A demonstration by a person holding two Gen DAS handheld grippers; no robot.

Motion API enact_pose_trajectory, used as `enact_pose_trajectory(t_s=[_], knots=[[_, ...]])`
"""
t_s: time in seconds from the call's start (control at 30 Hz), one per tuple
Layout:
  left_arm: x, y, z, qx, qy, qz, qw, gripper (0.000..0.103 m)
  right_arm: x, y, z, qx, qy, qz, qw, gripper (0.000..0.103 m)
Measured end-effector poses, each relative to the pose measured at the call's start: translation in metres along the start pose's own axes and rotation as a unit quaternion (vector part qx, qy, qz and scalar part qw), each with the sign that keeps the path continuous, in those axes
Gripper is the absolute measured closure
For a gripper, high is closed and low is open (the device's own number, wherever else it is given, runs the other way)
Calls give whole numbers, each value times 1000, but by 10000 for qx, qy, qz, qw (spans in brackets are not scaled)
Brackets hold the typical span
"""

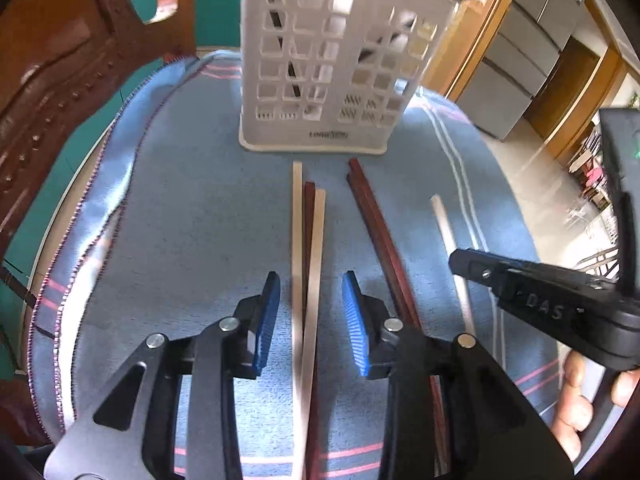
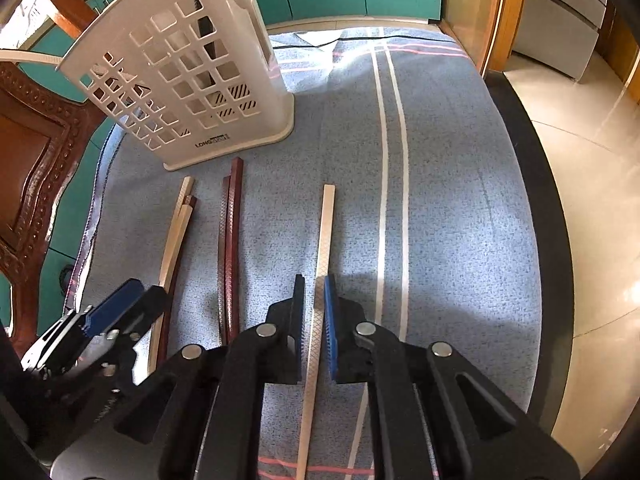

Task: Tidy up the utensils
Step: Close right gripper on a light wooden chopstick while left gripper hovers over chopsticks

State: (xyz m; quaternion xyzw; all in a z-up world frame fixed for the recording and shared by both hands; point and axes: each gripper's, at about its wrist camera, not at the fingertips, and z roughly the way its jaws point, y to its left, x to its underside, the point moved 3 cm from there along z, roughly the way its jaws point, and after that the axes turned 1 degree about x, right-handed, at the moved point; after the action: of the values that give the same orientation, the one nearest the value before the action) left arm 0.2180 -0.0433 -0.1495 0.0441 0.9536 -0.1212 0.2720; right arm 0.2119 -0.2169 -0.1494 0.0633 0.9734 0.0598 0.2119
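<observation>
Blue cloth [image 2: 460,208], white utensil holder [image 2: 180,80], chopsticks [image 2: 230,240]

white basket [image 1: 320,80], blue cloth [image 2: 460,200] — white-striped

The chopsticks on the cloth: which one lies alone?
The pale chopstick between the right gripper fingers lies apart. The other pale ones flank a dark one; two dark ones lie paired.

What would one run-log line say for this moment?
left gripper: open over chopstick cluster | right gripper: closing around pale chopstick | caddy: upright
</observation>
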Motion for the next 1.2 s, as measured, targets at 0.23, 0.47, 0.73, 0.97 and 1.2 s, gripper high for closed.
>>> enact_pose_trajectory(t_s=[0.23, 0.47, 0.73, 0.97, 1.2], knots=[[-1, 5, 0, -92, -77, -98, 9999, 91, 1, 0, 4, 33, 73, -62, 9999, 89], [-3, 16, -22, 259, -247, -212, 9991, 91, -1, 1, 5, 67, 93, -91, 9999, 89], [-1, 16, -25, 412, -263, -230, 9985, 91, -1, 4, 6, 97, 86, -143, 9998, 87], [-1, 14, -14, 345, -116, -149, 9992, 81, -1, 6, 7, 193, 33, -219, 9996, 84], [-4, 18, 0, -29, -42, -189, 9998, 80, 4, 9, 4, 345, -61, -392, 9986, 84]])
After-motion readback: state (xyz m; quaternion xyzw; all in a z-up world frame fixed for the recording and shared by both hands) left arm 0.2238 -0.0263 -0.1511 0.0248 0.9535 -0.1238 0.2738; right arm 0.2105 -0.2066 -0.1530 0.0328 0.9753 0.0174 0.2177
